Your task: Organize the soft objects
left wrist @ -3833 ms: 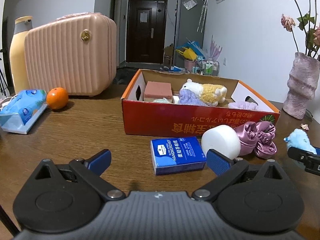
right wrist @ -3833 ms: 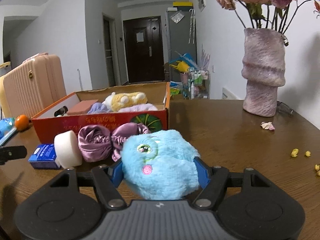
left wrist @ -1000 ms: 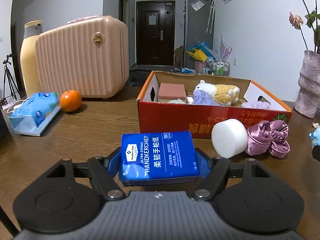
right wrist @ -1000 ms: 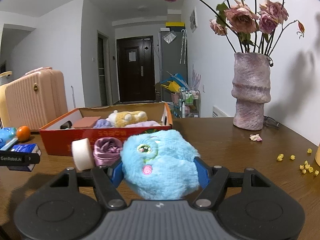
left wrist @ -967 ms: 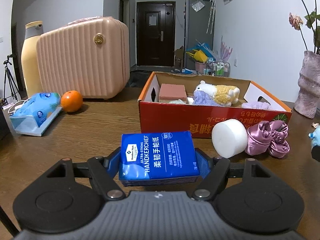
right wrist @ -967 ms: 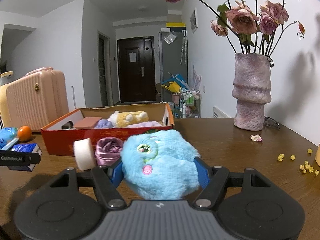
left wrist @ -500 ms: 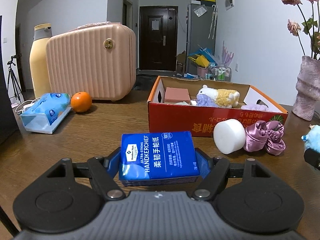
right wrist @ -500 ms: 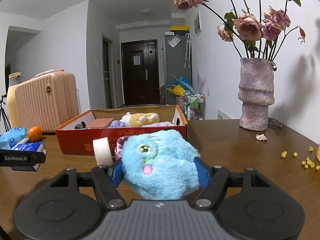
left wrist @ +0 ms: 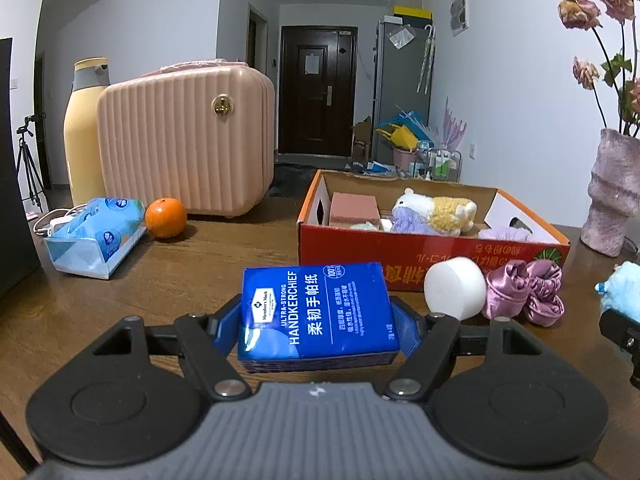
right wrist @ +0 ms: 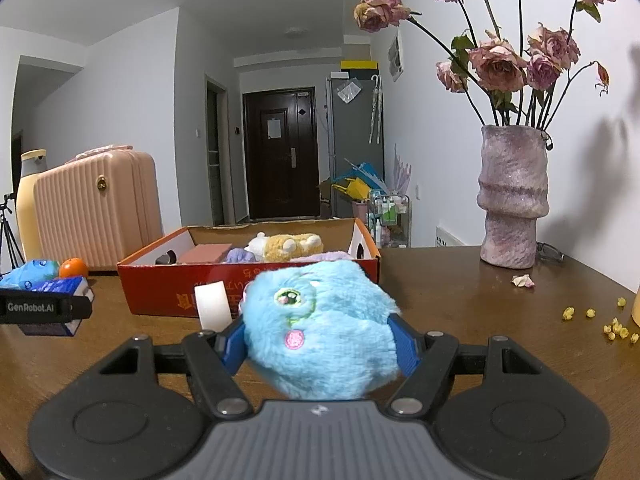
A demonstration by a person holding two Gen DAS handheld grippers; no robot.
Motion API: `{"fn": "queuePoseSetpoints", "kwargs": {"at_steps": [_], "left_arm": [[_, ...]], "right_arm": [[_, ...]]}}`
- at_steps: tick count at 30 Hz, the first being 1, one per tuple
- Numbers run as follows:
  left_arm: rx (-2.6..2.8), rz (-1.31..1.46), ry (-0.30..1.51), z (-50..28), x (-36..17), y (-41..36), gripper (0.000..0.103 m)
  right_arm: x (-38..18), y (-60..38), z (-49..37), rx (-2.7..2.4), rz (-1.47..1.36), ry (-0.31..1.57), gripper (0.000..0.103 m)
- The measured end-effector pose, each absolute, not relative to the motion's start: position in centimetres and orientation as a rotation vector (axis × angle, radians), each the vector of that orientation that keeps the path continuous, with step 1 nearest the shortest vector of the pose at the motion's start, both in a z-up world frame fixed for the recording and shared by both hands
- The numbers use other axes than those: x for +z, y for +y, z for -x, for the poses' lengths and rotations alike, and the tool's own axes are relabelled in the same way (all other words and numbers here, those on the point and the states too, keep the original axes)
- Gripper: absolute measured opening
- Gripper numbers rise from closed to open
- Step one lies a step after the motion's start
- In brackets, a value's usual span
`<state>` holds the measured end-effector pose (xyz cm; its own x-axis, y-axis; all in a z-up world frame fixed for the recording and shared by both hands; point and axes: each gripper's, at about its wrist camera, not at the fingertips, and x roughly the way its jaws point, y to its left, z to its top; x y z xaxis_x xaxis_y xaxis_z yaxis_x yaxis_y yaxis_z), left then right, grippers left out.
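Since approx 4 s back my view sits farther from the red box [left wrist: 432,246]: it reads smaller, and more wood table [left wrist: 168,280] shows in front of it. Back then my left gripper [left wrist: 318,322] was spread w/ nothing in it and the handkerchief pack [left wrist: 316,314] lay on the table; now the blue pads are clamped on the pack's short ends. Right gripper [right wrist: 320,340] is pinched on the blue plush [right wrist: 320,324], same as before.

Pack: long axis runs crosswise betw. the pads, printed face up, front edge tipped up a bit. Glossy blue wrap, white text, slightly crumpled.

Plush: round, fluffy, green eye and pink cheek facing the cam; held clear of the table, I think, tho its underside is hidden.

White roll [left wrist: 455,288] and pink scrunchie [left wrist: 524,292] sit just in front of the box.
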<state>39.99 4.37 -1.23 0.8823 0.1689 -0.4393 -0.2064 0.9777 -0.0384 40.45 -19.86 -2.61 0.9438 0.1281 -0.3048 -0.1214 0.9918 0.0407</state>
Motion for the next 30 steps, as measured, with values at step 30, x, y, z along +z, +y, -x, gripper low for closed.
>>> {"fn": "queuePoseSetpoints", "kwargs": {"at_steps": [30], "left_arm": [[0.168,0.126,0.384,-44.9,0.3,5.0,0.075]], "right_arm": [[-1.9,-16.5,-45.8,0.174,-0.005,0.234,0.070]]}}
